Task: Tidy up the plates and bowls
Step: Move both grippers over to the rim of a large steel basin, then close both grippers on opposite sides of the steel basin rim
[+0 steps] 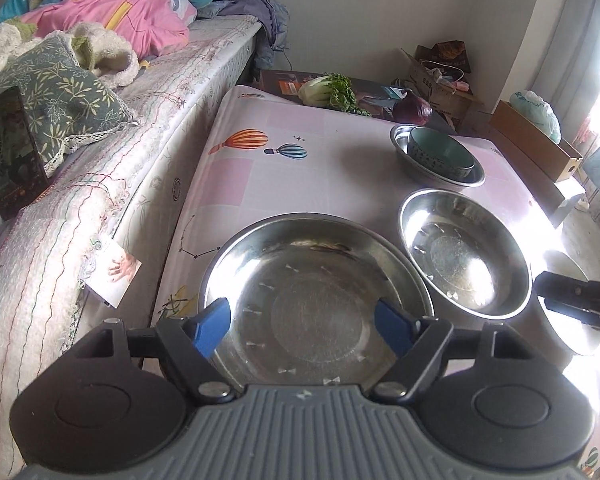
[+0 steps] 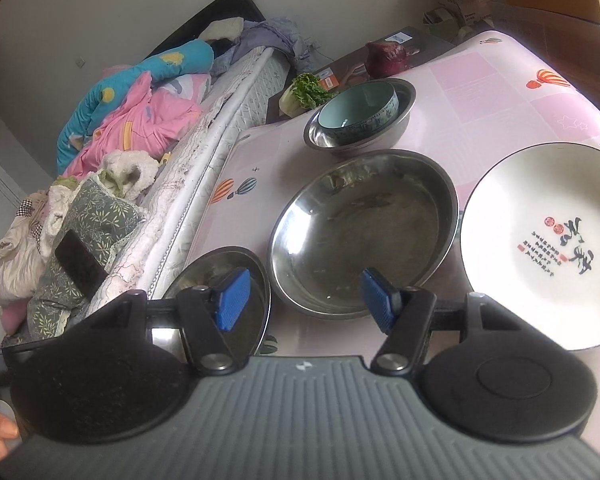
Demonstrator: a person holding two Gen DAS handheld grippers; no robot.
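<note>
On the surface: we see a pink cloth (image 1: 300, 168) that carries three steel dishes, one blue-green bowl and one white plate.
Left claw: our left claw (image 1: 300, 324) stands wide open and holds nothing; its blue pads hang at each side of the big steel pan (image 1: 316, 296), above its near part.
Right claw: our right claw (image 2: 300, 300) is about half open and empty; it hangs over the near rim of the steel basin (image 2: 364, 228).
White plate: the white plate (image 2: 540, 240) lies just to the right of the basin, apart from both claws.
Nested pair: the blue-green bowl (image 2: 356, 114) sits already inside the small steel bowl (image 2: 360, 128), far behind the basin.
Key relation: the big steel pan lies straight ahead and below the left claw, so the left hand is the nearer one for it; the pan is round, so it has no long axis to match.
Our judgement: the left claw should go down on the near rim of the pan.
</note>
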